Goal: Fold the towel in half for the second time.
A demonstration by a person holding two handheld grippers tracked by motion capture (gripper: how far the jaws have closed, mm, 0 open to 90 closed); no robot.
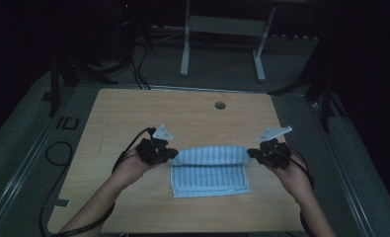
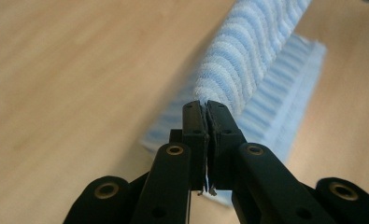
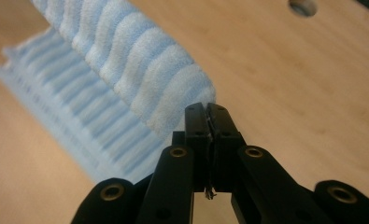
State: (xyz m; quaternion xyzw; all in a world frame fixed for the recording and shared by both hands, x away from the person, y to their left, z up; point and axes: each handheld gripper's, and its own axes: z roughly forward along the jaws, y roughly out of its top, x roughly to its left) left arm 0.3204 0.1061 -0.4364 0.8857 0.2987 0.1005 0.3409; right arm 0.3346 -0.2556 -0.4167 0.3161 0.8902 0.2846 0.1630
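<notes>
The room is dim, and the towel's (image 1: 210,170) far edge is rolled over itself. The left tool (image 1: 170,154) and right tool (image 1: 252,153) each pinch one end of that lifted fold, above the towel's flat part on the counter (image 1: 133,113).

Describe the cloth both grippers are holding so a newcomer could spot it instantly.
On the wooden table, look near its front edge, between the left gripper and the right gripper. The towel there is light blue with ribbed white stripes, its far edge pinched at both ends and lifted.
</notes>
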